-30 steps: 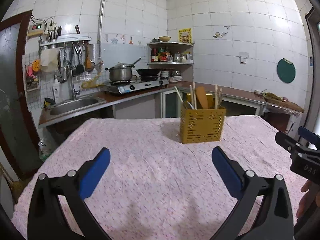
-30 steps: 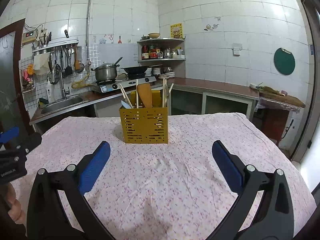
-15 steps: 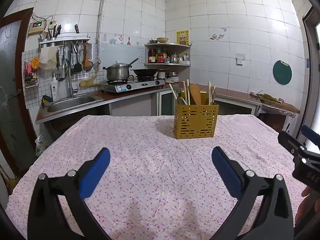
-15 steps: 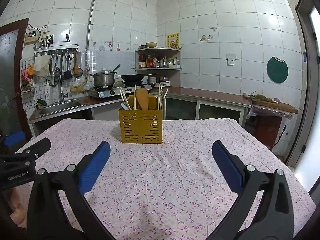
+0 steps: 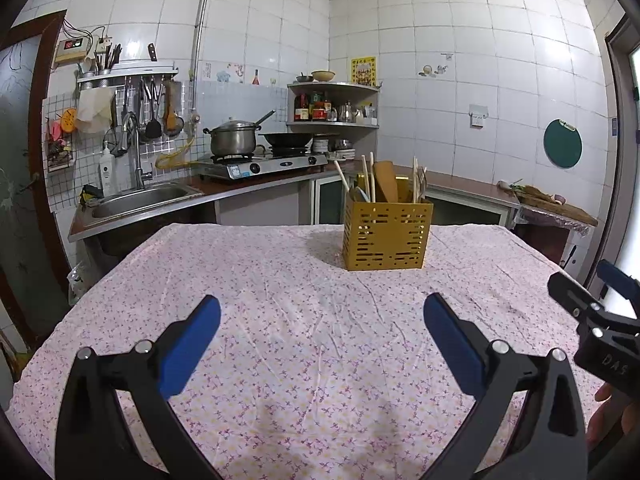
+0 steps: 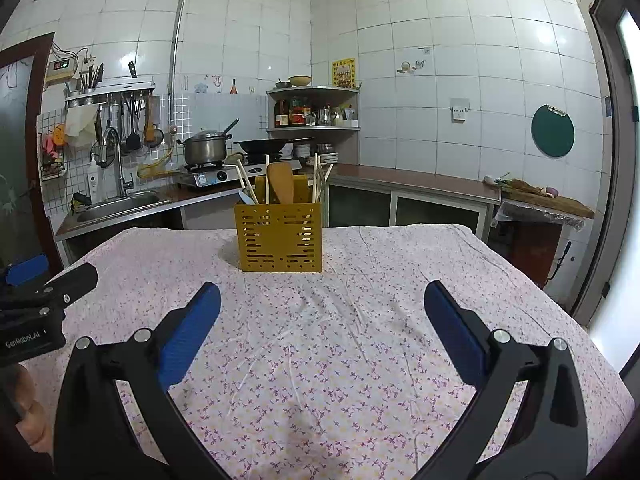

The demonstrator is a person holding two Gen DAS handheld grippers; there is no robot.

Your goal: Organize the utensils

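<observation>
your utensils (image 6: 280,178) all stand in the yellow holder (image 6: 279,236) at frame centre; tablecloth (image 6: 360,340) bare, task looks finished. left gripper (image 5: 320,336) and right gripper (image 6: 320,328) both gape, empty.

The yellow holder (image 5: 387,236) hides its utensils' (image 5: 386,184) lower ends.

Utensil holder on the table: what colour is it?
Mustard yellow, with slotted cut-outs; the utensil holder shows best in the right wrist view.

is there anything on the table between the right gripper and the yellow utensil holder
Nothing visible. Only bare flowered tablecloth lies between the open right gripper and the yellow utensil holder. The left gripper sits off to the side.
</observation>
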